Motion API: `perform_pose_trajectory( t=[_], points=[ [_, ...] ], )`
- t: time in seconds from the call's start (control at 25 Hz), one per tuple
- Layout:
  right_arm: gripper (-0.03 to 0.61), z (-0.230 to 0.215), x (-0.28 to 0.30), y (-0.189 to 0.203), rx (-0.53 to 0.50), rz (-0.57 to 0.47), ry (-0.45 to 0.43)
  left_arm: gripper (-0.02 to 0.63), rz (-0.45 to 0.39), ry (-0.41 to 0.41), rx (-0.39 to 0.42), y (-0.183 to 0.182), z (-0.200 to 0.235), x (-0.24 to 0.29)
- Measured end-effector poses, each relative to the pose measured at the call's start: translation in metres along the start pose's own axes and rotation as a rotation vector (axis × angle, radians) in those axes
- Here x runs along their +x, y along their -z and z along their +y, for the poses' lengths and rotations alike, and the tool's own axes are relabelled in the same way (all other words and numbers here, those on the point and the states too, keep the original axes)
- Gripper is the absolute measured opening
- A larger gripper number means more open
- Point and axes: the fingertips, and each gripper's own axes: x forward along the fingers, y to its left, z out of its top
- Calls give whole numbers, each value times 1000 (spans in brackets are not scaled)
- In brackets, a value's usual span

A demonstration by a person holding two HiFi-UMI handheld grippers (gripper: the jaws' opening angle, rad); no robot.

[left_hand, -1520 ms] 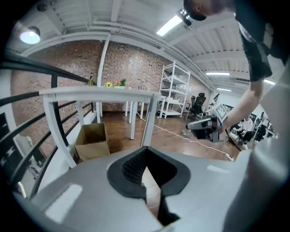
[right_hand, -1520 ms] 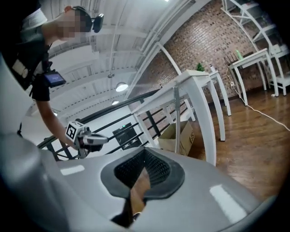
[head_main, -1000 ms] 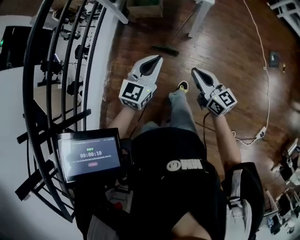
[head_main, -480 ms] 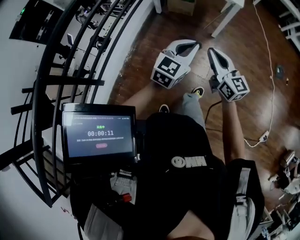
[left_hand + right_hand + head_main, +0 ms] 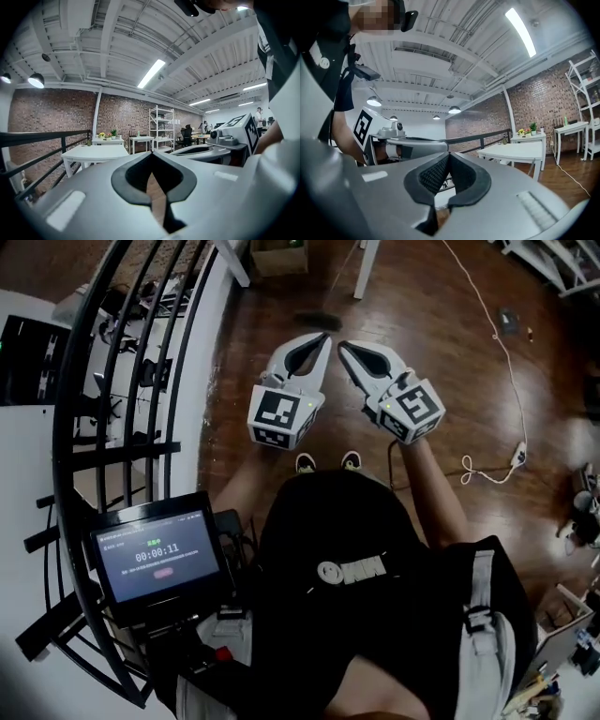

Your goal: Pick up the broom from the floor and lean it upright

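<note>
The broom's dark brush head (image 5: 316,320) lies on the wooden floor ahead of the person, just beyond the jaw tips; its thin handle runs off toward the top of the head view. My left gripper (image 5: 324,337) and right gripper (image 5: 343,346) are held side by side in the air in front of the person, tips nearly together, both shut with nothing between their jaws. In the left gripper view the left gripper (image 5: 151,153) points level across the room, with the right gripper (image 5: 220,145) beside it. In the right gripper view the right gripper (image 5: 449,153) has closed pads.
A black curved railing (image 5: 122,381) runs along the left. A tablet (image 5: 159,554) is mounted at the person's left. A white table leg (image 5: 366,268) and a cardboard box (image 5: 278,254) stand beyond the broom. A white cable (image 5: 487,334) runs to a power strip (image 5: 518,454).
Both grippers have come closer together, their tips now almost touching, and they have risen. The head view has swung; the person's feet now stand side by side.
</note>
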Motion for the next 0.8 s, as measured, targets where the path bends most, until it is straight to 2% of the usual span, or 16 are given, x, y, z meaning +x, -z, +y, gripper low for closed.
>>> perform_pose_trajectory(
  t=[0.16,0.4,0.52,0.64,0.8],
  points=[
    [3,-7,-7,-5,-15,-9,29,12,22,-23,13,8,-7,9],
    [2,7,-73,-11,-1,-28,88,12,21,31,35,11,-83,-5],
    [3,-1,-81,-8,10,-35,91,12,20,29,23,6,-92,3],
    [2,-5,-78,-3,33,-39,86,12,15,12,45,3,-91,7],
    [2,-8,-89,3,64,-47,72,12,52,-11,63,16,-100,11]
  ],
)
